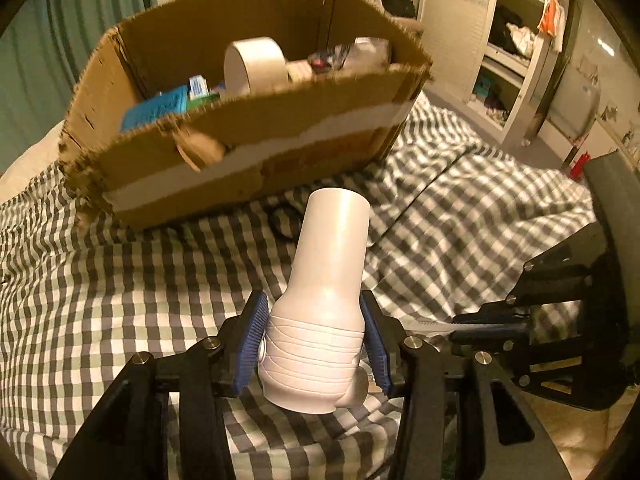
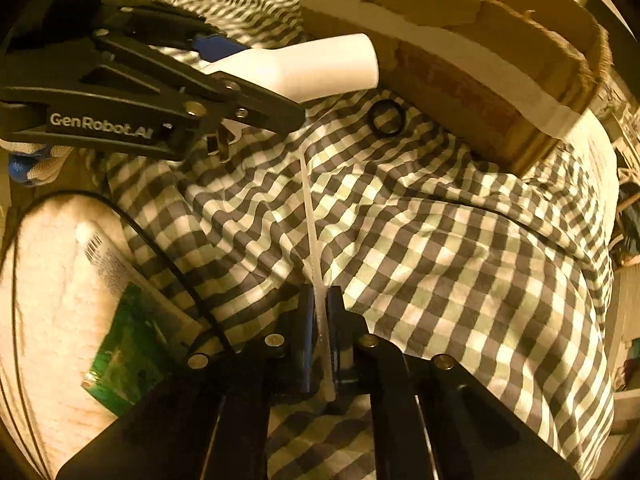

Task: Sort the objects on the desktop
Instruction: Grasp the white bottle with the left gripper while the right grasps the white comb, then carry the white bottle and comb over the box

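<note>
My left gripper is shut on a white plastic bottle-shaped object, held above the checked cloth and pointing toward the cardboard box. The same object and the left gripper show in the right wrist view, close to the box's front wall. My right gripper is shut on a thin white cable tie that sticks forward over the cloth. In the left wrist view the right gripper is at the right with the tie.
The box holds a white tape roll, a blue pack and other small items. A black ring lies on the checked cloth before the box. A green packet and a black cable lie at left. Shelves stand far right.
</note>
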`<state>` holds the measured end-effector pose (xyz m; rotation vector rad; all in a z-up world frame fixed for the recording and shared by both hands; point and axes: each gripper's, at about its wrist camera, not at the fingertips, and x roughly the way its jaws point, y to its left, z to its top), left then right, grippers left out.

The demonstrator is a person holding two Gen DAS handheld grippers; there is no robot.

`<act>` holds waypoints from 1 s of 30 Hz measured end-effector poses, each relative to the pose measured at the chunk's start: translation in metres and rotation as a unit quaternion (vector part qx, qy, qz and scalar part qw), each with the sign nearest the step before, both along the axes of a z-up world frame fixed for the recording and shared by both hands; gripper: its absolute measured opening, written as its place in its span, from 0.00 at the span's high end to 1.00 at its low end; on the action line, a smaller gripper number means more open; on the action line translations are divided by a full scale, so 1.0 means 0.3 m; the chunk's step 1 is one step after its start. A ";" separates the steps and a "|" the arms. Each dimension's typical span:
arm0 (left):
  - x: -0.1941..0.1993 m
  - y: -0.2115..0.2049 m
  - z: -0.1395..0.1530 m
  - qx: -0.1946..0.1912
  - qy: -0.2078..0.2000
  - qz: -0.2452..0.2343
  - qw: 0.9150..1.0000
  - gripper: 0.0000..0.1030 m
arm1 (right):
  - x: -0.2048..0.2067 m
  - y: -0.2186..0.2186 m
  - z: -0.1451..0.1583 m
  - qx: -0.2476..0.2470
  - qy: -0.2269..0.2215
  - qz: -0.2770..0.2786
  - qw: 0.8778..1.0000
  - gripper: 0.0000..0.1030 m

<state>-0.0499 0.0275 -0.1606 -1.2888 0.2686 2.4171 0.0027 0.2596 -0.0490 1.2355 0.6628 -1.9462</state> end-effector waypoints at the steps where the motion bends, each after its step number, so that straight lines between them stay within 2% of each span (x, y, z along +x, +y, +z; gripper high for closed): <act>1: -0.002 -0.002 0.008 0.004 0.002 0.000 1.000 0.54 | 0.002 0.010 0.013 -0.008 -0.001 -0.006 1.000 0.94; 11: 0.018 -0.003 0.099 0.037 0.025 0.004 0.999 0.54 | 0.057 0.116 0.117 -0.064 -0.014 -0.031 0.997 0.94; 16: 0.045 -0.030 0.169 0.061 0.045 0.011 0.997 0.54 | 0.103 0.122 0.071 -0.033 -0.010 -0.036 0.999 0.97; 25: 0.075 -0.105 0.296 0.113 0.092 0.036 0.989 0.54 | 0.108 0.197 0.161 -0.114 -0.016 -0.080 0.990 0.97; 30: 0.101 -0.126 0.352 0.125 0.124 0.050 0.983 0.54 | 0.100 0.225 0.212 -0.157 0.005 -0.118 0.980 0.97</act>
